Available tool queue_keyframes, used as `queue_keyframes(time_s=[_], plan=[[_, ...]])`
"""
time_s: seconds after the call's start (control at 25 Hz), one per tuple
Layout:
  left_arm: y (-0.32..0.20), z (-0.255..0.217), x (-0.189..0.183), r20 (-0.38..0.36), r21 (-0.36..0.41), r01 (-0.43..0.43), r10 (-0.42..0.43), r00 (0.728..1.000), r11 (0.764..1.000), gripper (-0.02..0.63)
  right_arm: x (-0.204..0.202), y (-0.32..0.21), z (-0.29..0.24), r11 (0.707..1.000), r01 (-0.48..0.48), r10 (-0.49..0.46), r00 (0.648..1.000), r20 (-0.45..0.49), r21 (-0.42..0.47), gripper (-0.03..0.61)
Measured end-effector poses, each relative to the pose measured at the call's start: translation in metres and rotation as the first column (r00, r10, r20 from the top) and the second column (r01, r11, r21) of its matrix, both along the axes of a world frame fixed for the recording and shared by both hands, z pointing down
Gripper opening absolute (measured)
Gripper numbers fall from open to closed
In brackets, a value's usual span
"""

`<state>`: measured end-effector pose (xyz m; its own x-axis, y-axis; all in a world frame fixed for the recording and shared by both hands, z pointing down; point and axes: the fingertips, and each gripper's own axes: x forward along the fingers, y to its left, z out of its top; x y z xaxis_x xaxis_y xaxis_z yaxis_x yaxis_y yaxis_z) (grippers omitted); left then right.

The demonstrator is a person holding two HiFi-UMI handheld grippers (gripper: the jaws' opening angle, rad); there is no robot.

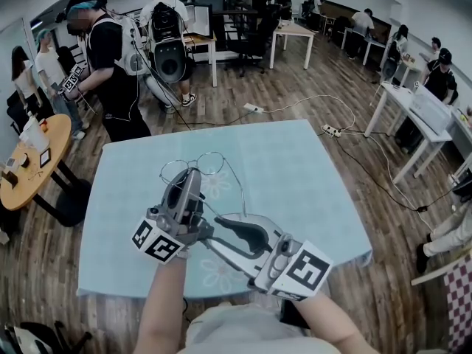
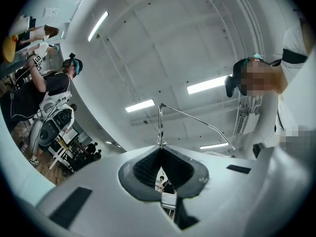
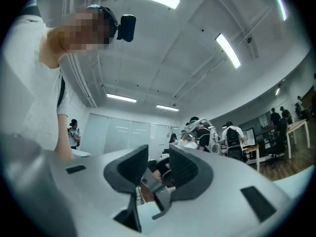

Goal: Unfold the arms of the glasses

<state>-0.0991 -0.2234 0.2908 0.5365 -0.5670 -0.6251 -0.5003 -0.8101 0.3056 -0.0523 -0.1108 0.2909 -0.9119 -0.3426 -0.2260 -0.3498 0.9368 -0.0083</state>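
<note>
The thin wire glasses (image 1: pixel 210 164) with round lenses are held up above the light blue table (image 1: pixel 302 175). My left gripper (image 1: pixel 192 177) points upward and is shut on the frame. In the left gripper view, its pads pinch the wire of the glasses (image 2: pixel 160 122) between the left gripper's (image 2: pixel 160 154) jaws, and one arm sweeps off to the right. That arm hangs down toward my right gripper (image 1: pixel 220 223), which lies just below and to the right, aimed left. In the right gripper view, the right gripper (image 3: pixel 157 169) stands open with nothing between its jaws.
A person in black (image 1: pixel 110 72) stands beyond the table's far left corner. A round wooden table (image 1: pixel 29 161) is at the left, and white tables (image 1: pixel 413 109) are at the right. Cables and a power strip (image 1: pixel 330 130) lie on the wooden floor behind the table.
</note>
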Motion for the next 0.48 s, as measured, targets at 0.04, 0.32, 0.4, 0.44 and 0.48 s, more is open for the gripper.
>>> queue_keyframes(time_s=[0.04,0.32,0.4,0.44,0.48], plan=[[0.001,-0.001,-0.001,-0.003,0.007,-0.004,0.004,1.0,1.0,0.009,0.003,-0.006,0.002,0.999,-0.035,0.035,0.999,-0.006,0.002,0.129],[0.003,-0.001,-0.001,0.002,0.022,0.01,-0.01,1.0,1.0,0.008,0.008,0.009,-0.02,0.997,-0.016,0.008,0.994,0.105,0.071,0.11],[0.002,-0.002,0.0,-0.001,0.02,0.013,-0.013,1.0,1.0,0.009,0.007,0.012,-0.024,0.997,-0.013,0.004,0.993,0.117,0.077,0.11],[0.002,-0.002,0.001,-0.001,0.019,0.014,-0.014,1.0,1.0,0.009,0.007,0.013,-0.024,0.997,-0.009,0.0,0.993,0.118,0.078,0.11],[0.002,-0.001,0.002,0.001,0.019,0.014,-0.014,1.0,1.0,0.009,0.006,0.015,-0.025,0.997,-0.002,-0.008,0.993,0.117,0.079,0.11]])
